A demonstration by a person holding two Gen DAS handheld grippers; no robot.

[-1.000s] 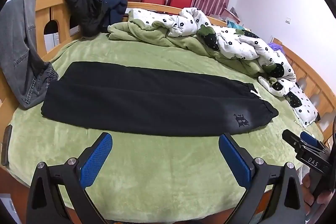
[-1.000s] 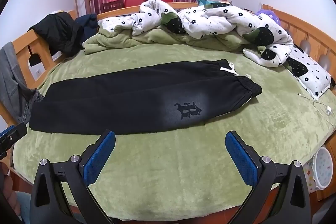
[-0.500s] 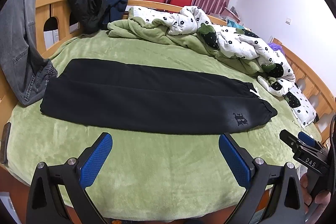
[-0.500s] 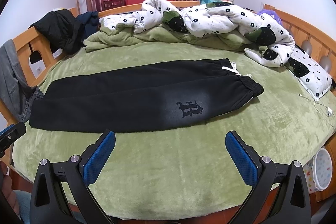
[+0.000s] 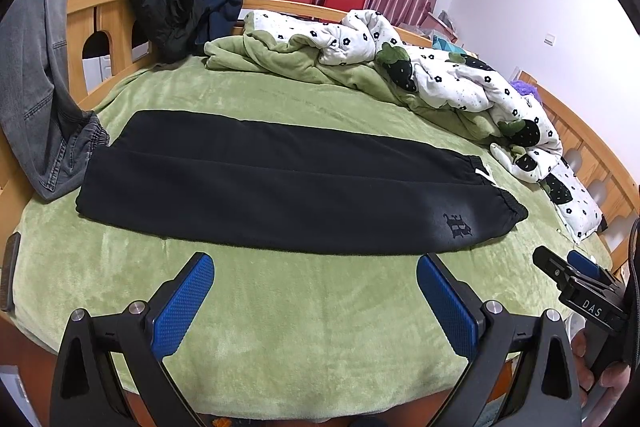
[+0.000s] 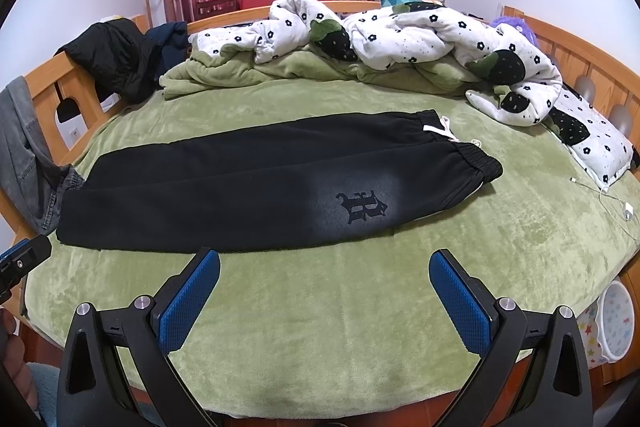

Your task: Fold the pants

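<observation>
From the left wrist, my left gripper [image 5: 314,293] hangs spread wide and empty over the bed [image 5: 304,327]; the black pants [image 5: 276,187] lie flat beyond it, legs already stacked lengthwise.

From the right wrist, my right gripper [image 6: 324,291] is likewise released, waistband [image 6: 476,163] well ahead. Crosswise folds remain, I judge.

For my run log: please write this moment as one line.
pants: flat on bed, legs together, unfolded | left gripper: open, short of pants | right gripper: open, short of pants | contact: none
</observation>
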